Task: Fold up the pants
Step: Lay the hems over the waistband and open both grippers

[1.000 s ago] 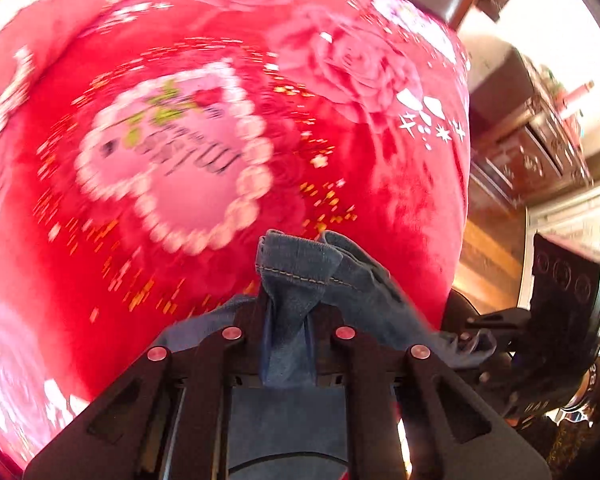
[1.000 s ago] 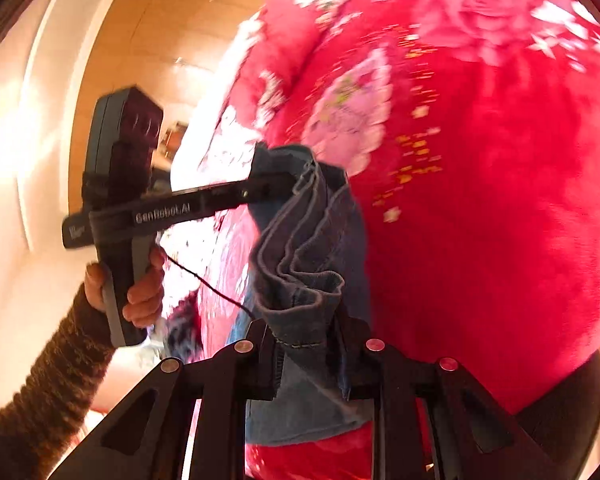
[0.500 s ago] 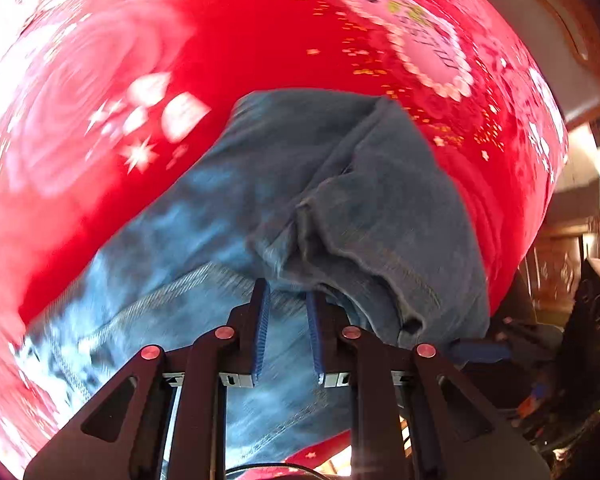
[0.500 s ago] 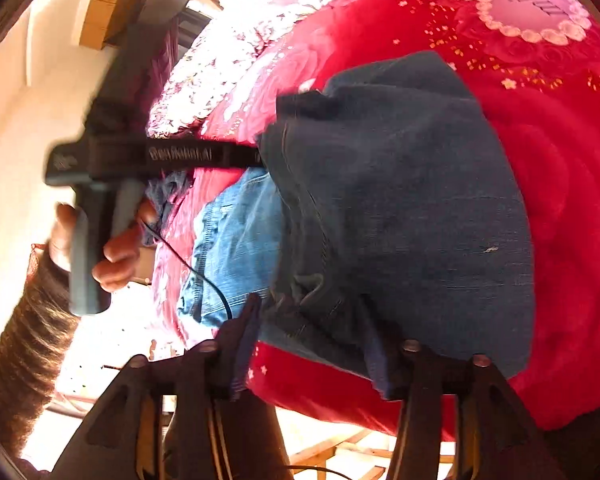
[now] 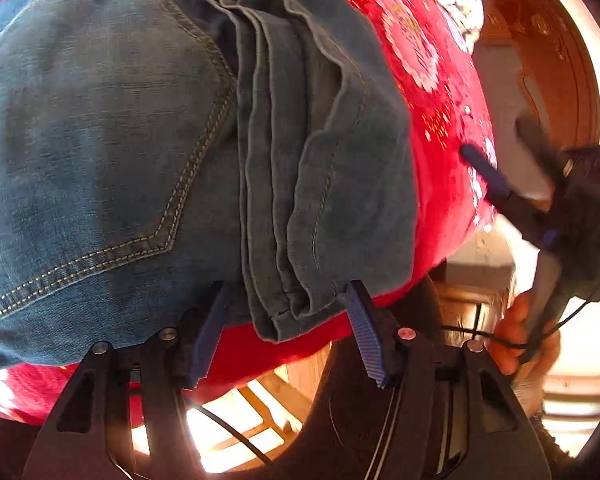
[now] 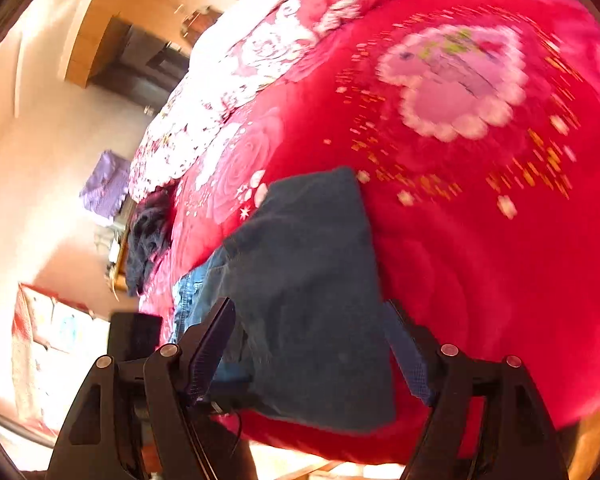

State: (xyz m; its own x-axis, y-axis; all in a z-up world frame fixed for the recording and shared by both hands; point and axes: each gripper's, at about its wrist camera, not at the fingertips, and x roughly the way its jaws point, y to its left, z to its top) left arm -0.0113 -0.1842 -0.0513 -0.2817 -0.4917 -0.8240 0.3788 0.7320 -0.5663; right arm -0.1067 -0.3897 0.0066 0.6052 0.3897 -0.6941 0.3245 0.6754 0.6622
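Change since a second ago: both tools carried bunched denim in the air; the jeans (image 5: pixel 148 128) now lie on the red blanket (image 6: pixel 480 260), and both sets of jaws have just been opening.

Left gripper (image 5: pixel 286 332): released. The stacked leg hems (image 5: pixel 300 240) lie between the spread fingers, with no pad pressing on them.

Right gripper (image 6: pixel 320 352): released, jaws wide, the dark folded panel lying between them untouched. In the left view it appears at 3 o'clock, in a hand (image 5: pixel 524 336).

Jeans: lying in a folded stack near the blanket's near edge, back pocket (image 5: pixel 112 120) uppermost at 10 o'clock in the left view, leg layers stacked at 1 o'clock from that gripper.

Handling, by judgement: soft yet fairly heavy denim; holds a crease, sags when lifted, not slippery, not fragile. The plush blanket should keep it from sliding. Best hold: the thick stitched hems or the waistband, pinching all layers together so none slips out.
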